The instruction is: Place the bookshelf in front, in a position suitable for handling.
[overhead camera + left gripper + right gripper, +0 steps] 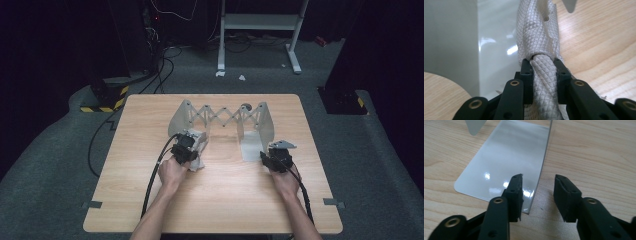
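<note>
One white quilted cloth (pixel 544 72), twisted ropelike.

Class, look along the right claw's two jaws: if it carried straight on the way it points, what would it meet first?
Probably the upright wall of the grey rack's end piece, whose edge stands between the open jaws of the right claw; depth is hard to judge.

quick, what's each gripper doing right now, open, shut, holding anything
Left gripper: shut on the white quilted cloth.
Right gripper: open, holding nothing; its jaws straddle the edge of the grey plate without pressing on it.
</note>
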Available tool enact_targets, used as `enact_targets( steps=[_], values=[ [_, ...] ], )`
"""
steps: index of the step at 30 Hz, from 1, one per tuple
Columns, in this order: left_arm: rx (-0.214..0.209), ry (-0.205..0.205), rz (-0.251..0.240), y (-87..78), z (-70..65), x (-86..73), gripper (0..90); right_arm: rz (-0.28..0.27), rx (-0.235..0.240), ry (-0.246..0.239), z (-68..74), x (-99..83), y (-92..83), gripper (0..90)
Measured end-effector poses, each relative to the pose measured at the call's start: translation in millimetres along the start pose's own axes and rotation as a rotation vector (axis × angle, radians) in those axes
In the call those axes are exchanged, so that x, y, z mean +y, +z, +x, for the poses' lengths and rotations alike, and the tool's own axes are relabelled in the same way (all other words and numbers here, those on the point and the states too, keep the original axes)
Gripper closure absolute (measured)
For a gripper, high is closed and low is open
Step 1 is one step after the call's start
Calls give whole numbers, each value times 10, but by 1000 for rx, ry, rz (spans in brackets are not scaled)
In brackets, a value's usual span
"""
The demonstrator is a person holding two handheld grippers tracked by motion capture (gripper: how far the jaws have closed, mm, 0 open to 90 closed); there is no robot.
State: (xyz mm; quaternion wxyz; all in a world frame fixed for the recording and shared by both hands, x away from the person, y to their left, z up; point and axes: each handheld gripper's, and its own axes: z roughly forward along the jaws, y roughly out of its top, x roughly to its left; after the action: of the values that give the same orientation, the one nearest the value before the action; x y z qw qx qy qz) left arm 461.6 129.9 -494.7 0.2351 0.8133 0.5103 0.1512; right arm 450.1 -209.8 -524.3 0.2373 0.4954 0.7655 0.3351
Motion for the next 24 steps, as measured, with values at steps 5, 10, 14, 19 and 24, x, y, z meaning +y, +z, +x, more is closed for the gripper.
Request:
enact_targets(
  steps=[5,10,14,19,24],
  values=[
    [-51,18,-8,-71,-105,11,742,6,37,19,-37,2,8,543],
    [-67,45,-29,-155,-231,44,741,9,47,5,-24,2,10,491],
    [-46,96,-15,-177,-344,125,742,14,52,-7,-17,3,11,445],
    [-74,89,-27,-192,-368,202,743,15,53,-9,-15,2,11,438],
    [-90,81,-37,-178,-416,266,742,15,56,-12,-11,1,10,427]
  ],
)
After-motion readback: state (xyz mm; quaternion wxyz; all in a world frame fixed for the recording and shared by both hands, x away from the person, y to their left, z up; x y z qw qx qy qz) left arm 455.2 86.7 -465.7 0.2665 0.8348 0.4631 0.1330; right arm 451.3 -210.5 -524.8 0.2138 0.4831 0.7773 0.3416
